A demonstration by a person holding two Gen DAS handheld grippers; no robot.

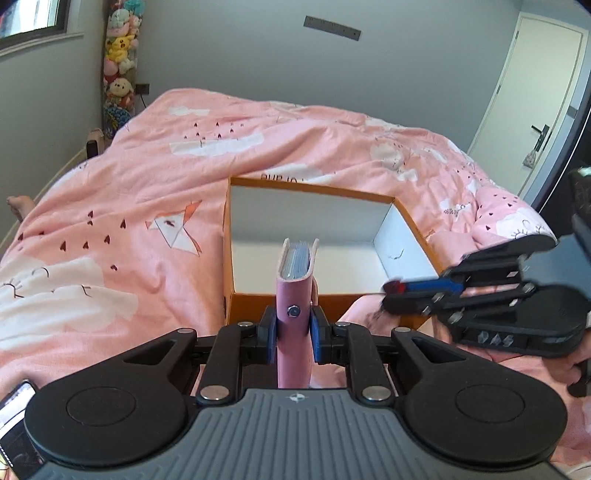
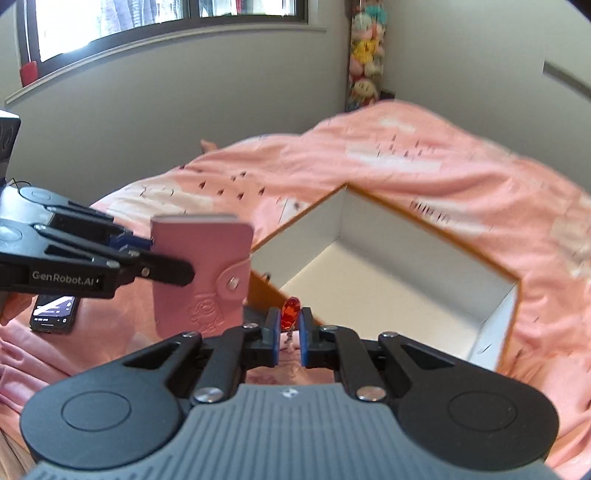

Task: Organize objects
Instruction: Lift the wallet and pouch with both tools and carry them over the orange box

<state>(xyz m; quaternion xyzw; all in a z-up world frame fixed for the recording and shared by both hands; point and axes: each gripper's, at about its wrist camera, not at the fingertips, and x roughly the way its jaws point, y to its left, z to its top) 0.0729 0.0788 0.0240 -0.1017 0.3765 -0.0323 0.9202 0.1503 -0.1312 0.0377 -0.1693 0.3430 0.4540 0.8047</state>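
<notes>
A bed covered by a pink quilt (image 1: pixel 155 192) with white cloud and small dark heart prints fills most of both views. Grey walls stand behind it, with a white door (image 1: pixel 535 99) at the far right of the left wrist view and a window (image 2: pixel 147 22) high in the right wrist view. A tall column of plush toys (image 1: pixel 120 55) stands in the corner beside the bed.

An open orange box (image 1: pixel 413 229) with a white interior rests on the quilt. No contents are visible inside it.

The left gripper (image 1: pixel 293 332) holds a pink card holder (image 1: pixel 293 288) upright, its blue pads pressed against both faces just below the metal snap button. The holder stands in front of the box's near wall, with its open top edge, showing blue-grey sleeves, at the height of the box rim. In the right wrist view the same holder (image 2: pixel 201 273) hangs to the left of the box, above the quilt.

The right gripper (image 2: pixel 288 336) is closed on a small red faceted gem (image 2: pixel 290 314), which protrudes between the pad tips; a thin twisted chain hangs below it. The gem sits close to the box's near corner, outside the rim.

A dark smartphone (image 2: pixel 55 314) with a lit screen lies on the quilt, left of the card holder.
</notes>
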